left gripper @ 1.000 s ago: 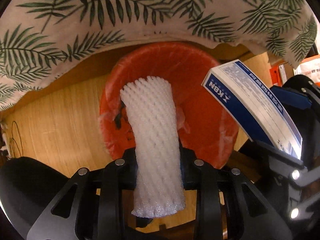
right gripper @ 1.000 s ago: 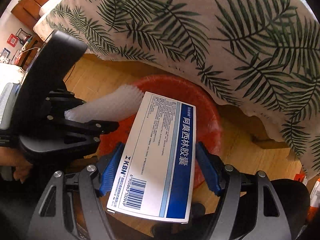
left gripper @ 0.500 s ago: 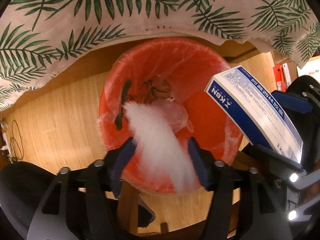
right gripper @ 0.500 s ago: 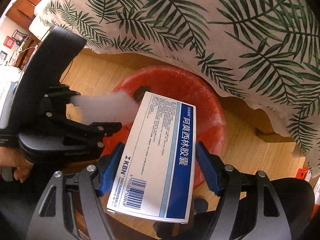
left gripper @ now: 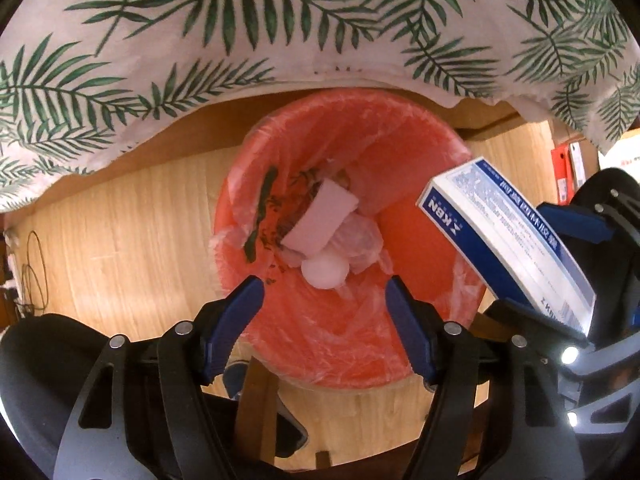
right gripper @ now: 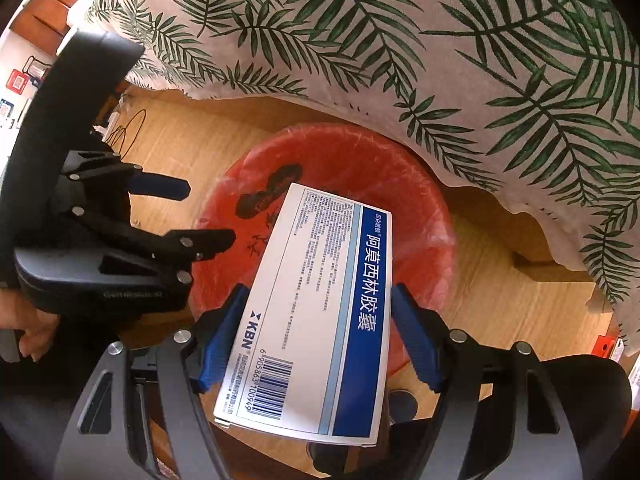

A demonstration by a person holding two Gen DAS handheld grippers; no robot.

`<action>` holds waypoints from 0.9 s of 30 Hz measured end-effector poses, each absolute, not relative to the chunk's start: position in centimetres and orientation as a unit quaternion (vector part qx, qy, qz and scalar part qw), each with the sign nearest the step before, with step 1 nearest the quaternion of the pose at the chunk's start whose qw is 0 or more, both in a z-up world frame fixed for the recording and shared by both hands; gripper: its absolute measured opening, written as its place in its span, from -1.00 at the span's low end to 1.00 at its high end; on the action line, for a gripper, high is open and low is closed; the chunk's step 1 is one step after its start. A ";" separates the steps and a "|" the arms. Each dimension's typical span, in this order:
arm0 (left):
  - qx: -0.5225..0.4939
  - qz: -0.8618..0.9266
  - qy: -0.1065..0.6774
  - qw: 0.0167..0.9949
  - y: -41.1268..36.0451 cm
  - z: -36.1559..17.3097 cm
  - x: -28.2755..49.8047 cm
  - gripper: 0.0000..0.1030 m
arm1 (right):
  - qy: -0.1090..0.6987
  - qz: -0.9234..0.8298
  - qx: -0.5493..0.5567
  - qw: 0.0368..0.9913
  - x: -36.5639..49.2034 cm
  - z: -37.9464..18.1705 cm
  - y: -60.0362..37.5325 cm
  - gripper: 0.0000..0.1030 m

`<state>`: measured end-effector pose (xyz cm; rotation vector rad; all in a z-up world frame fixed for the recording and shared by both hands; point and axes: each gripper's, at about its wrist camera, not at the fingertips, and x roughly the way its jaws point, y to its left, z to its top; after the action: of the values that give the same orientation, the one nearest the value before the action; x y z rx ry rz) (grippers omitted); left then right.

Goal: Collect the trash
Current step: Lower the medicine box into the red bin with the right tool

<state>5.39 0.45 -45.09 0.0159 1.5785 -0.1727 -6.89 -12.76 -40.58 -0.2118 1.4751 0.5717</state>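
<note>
The red bin [left gripper: 420,160], lined with a thin clear bag, stands on the wooden floor [left gripper: 120,232] just under the hanging edge of a palm-leaf cloth [left gripper: 280,20], and everything here turns on it. To the bin's left, the left gripper [left gripper: 324,300] hovers over the near rim with its blue-padded jaws spread wide and nothing between them; down inside the bin lie a white foam sleeve [left gripper: 324,272], seen end-on, a pale flat pad [left gripper: 320,220] and some crumpled plastic, so that side's load looks delivered. To the bin's right, the right gripper [right gripper: 316,332] has its jaws clamped on the long sides of a blue-and-white medicine box [right gripper: 316,320], which is held flat-face up and tilted, its far end reaching over the bin's mouth while its barcode end hangs back toward the handle. The step in hand, I'd judge, is dropping that box. To do it well, the box wants carrying a little further in so that its middle, not just its far end, sits above the opening; released as it is, it might catch the near rim and tip out onto the floor. Tilting the far end downward would let it slide in lengthwise. The left gripper is best drawn away from the bin first, since it sits close beside the box's path, and the overhanging cloth on the bin's far side leaves little room to overshoot.
</note>
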 end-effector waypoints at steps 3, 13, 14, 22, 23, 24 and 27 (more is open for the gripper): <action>0.004 -0.071 0.706 0.704 0.7 -44.8 5.4 0.32 | 0.662 0.263 -0.099 0.695 -7.0 -40.8 -12.4 0.39; 0.001 -0.047 0.699 0.714 1.6 -44.4 5.6 0.42 | 0.671 0.274 -0.107 0.681 -6.9 -42.2 -11.3 0.40; 0.000 -0.045 0.699 0.714 1.6 -44.4 5.7 0.42 | 0.672 0.274 -0.107 0.679 -6.9 -42.3 -11.3 0.40; -0.006 -0.033 0.699 0.714 2.1 -44.5 5.9 0.45 | 0.679 0.276 -0.107 0.672 -6.8 -43.1 -10.8 0.42; -0.007 -0.033 0.699 0.715 2.2 -44.5 5.9 0.45 | 0.679 0.276 -0.107 0.672 -6.8 -43.1 -10.8 0.41; -0.007 -0.032 0.699 0.715 2.2 -44.6 5.9 0.45 | 0.680 0.276 -0.106 0.671 -6.8 -43.1 -10.9 0.44; -0.008 -0.030 0.698 0.715 2.3 -44.6 5.9 0.46 | 0.678 0.273 -0.105 0.674 -6.9 -43.0 -10.8 0.73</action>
<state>5.90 2.31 -44.58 -0.0173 1.5460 -0.0660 -6.87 -10.83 -43.00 -0.2373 1.5259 0.6136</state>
